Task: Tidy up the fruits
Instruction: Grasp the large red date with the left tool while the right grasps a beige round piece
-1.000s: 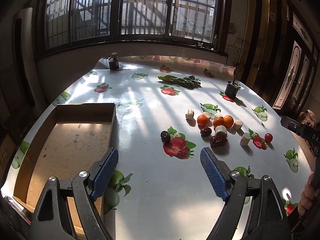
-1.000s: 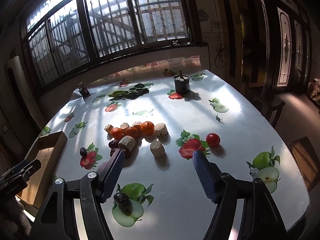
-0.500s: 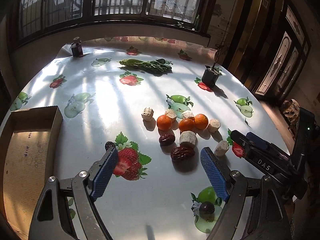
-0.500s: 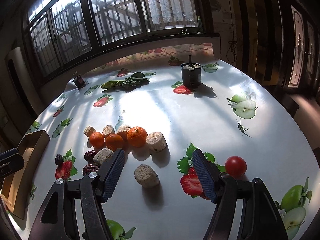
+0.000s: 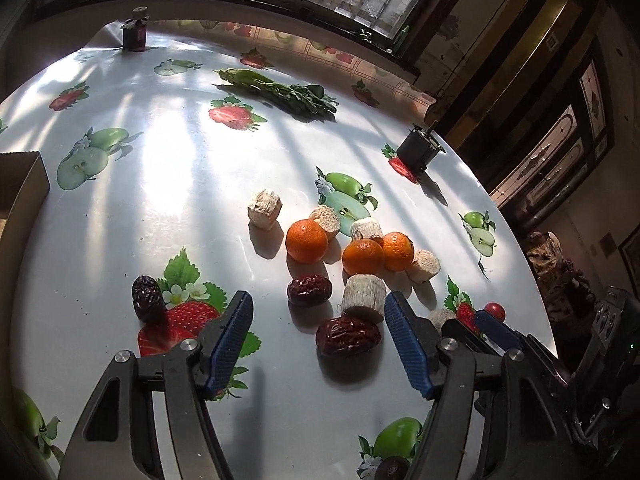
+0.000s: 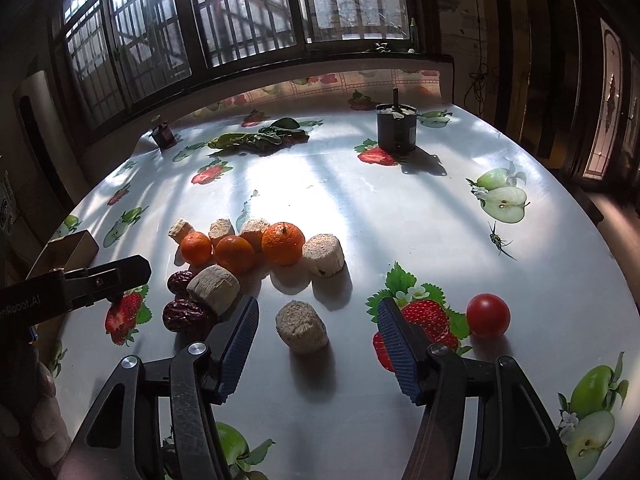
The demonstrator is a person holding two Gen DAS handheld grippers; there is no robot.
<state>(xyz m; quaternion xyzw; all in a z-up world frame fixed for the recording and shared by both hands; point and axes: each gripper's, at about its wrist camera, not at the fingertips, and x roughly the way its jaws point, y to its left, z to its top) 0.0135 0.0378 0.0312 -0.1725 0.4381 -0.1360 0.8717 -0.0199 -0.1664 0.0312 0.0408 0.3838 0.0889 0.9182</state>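
Observation:
Three oranges (image 5: 306, 240) (image 6: 282, 242), several beige corn-like chunks (image 5: 363, 292) and dark red dates lie in a cluster on the fruit-print table. My left gripper (image 5: 320, 336) is open, low over the table, with a large date (image 5: 347, 336) between its fingers. My right gripper (image 6: 316, 340) is open around a beige chunk (image 6: 302, 327). A red tomato (image 6: 488, 315) lies to its right. Another date (image 5: 147, 298) lies apart on the left. The left gripper's body (image 6: 80, 280) shows in the right wrist view.
A cardboard box (image 5: 24, 188) sits at the table's left edge. Leafy greens (image 5: 280, 92) lie at the back. A dark can (image 6: 396, 130) stands at the back right, a small dark bottle (image 5: 134, 34) at the back left.
Both grippers moved forward and down toward the fruit cluster. The left one swung right, away from the box, to the large date. The right one closed in on the beige chunk.

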